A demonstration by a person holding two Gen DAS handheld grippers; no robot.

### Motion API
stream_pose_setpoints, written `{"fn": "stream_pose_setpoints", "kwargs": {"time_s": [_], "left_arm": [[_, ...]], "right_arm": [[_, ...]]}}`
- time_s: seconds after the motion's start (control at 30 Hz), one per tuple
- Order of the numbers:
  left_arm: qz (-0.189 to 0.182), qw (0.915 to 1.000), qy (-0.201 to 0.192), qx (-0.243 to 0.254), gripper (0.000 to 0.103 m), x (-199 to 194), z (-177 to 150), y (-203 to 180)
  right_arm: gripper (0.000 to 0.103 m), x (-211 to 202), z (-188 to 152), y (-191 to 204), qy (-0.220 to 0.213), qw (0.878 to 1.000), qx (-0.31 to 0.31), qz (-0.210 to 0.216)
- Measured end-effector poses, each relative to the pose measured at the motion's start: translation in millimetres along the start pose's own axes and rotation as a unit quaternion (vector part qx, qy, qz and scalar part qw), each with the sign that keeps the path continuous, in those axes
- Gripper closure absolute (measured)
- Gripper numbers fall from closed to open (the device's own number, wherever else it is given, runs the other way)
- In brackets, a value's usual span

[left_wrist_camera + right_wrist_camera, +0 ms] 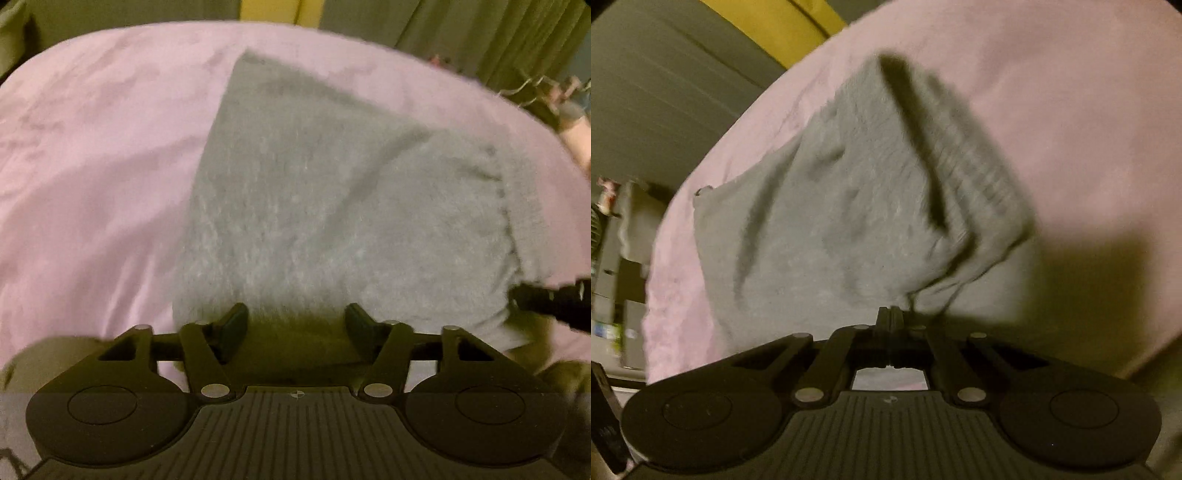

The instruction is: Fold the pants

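Bed: I see a big pink bed cover (pixel 92 166) and everything lies on it.
Pants: The grey fuzzy pants (pixel 314 206) lie in the middle of the cover. They look partly folded, with one side doubled over. The ribbed waist end (pixel 979 173) is lifted a little at the near right.
Right gripper: My right gripper (pixel 891 314) is squeezed tight. It looks to be pinching a near corner of the pants, where the cloth bunches up at its tip.
Left gripper: My left gripper (pixel 295 317) is open over the near edge of the pants. Nothing is between its fingers.
What I should do: I think I must grab the other near corner with the left one. Then I lift both corners together, carry them to the far edge, and lay them down flat.
Watch out: The pictures are blurry, so I should go slowly and keep the edges lined up.
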State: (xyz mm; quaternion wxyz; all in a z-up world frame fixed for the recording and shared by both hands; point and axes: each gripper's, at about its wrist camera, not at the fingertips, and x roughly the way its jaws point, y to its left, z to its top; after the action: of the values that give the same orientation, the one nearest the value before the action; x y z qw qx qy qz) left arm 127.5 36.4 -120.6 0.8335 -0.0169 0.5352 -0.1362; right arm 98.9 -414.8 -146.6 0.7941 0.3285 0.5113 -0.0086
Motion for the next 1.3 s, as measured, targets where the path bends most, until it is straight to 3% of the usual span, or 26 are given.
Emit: {"fn": "stream_pose_setpoints", "kwargs": {"time_s": [0.03,0.07,0.17,0.23,0.3,0.33,0.37,0.43,0.6,0.87,1.2,1.3], "left_arm": [[-0.016,0.9997,-0.017,0.000,0.036,-9.2,3.2,-1.1],[-0.027,0.9992,-0.030,0.000,0.034,-13.2,7.0,-2.4],[-0.006,0.9979,-0.059,0.025,0.028,-11.1,15.8,-14.4],[0.037,0.9963,-0.056,0.052,0.028,-4.4,13.4,-21.4],[0.071,0.9942,-0.020,0.078,0.024,20.0,10.3,-23.2],[0.074,0.9943,0.001,0.077,0.022,31.0,6.7,-20.3],[0.068,0.9954,-0.006,0.067,0.019,32.0,3.0,-16.8],[0.056,0.9966,-0.010,0.059,0.018,30.7,3.3,-11.6],[0.047,0.9979,-0.007,0.044,0.014,29.7,3.1,-5.4],[0.062,0.9968,-0.010,0.049,0.010,28.5,2.4,-10.4],[0.071,0.9964,-0.011,0.045,0.002,31.1,1.6,-10.3],[0.069,0.9966,-0.015,0.043,0.000,33.0,0.7,-6.7]], "right_arm": [[0.089,-10.2,4.0,3.3,-0.013,1.000,-0.011,-0.010],[0.084,-19.7,9.3,7.4,-0.035,0.999,-0.024,-0.014],[0.082,-23.0,27.7,18.4,-0.037,0.999,-0.032,0.011],[0.082,-10.4,38.6,40.2,-0.038,0.997,-0.059,0.027],[0.081,4.7,44.9,65.3,-0.036,0.996,-0.083,0.014],[0.080,11.3,47.4,75.6,-0.032,0.995,-0.092,0.024],[0.077,16.7,47.6,85.2,-0.028,0.994,-0.100,0.031],[0.071,30.0,47.0,94.8,-0.018,0.993,-0.116,0.007],[0.071,49.4,39.2,91.5,-0.005,0.985,-0.156,-0.072],[0.071,61.3,32.3,94.2,-0.009,0.980,-0.179,-0.087],[0.071,45.5,28.6,86.4,-0.010,0.977,-0.189,-0.097],[0.082,39.6,29.6,77.0,-0.013,0.979,-0.176,-0.101]]}}
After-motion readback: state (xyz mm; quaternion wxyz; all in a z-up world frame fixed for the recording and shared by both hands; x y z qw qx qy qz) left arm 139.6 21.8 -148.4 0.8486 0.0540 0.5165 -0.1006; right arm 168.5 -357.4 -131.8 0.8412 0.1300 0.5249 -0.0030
